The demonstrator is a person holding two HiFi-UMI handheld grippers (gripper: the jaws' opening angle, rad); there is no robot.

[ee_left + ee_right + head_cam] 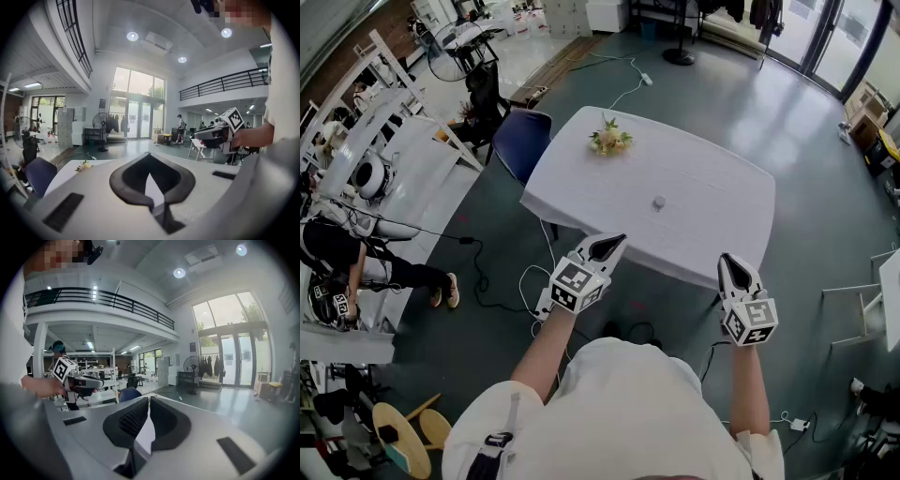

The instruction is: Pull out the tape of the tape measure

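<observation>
Pre-grasp stage, nothing picked up yet. Scanning the head view from the left: blue chair (pixel 525 141) is sitting at the counter's (pixel 712 234) far left corner. Left gripper (pixel 607 247) is hovering at the near edge of the counter. Its jaws are clenched together with nothing between them, and its own view is showing only pad against pad. Flower bunch (pixel 609 141) is lying near the far edge, not part of the job. Tape measure (pixel 658 202), as I'm reading the small round pale thing sitting alone mid-counter, is too small to confirm, and no tape is visibly out. It's lying ahead of both grippers, roughly between their lines and well apart from each. Right gripper (pixel 734 269) is hovering just off the near edge, jaws likewise pressed shut and empty. Both are pointing slightly down toward the counter.

Judging the step as approach, before any contact. Next move is calling for both pairs of jaws opening, one gripper pinning the case, the other pinching the tape's end and drawing it away. Case is looking small and light, so I'm expecting it to be sliding unless held firmly
</observation>
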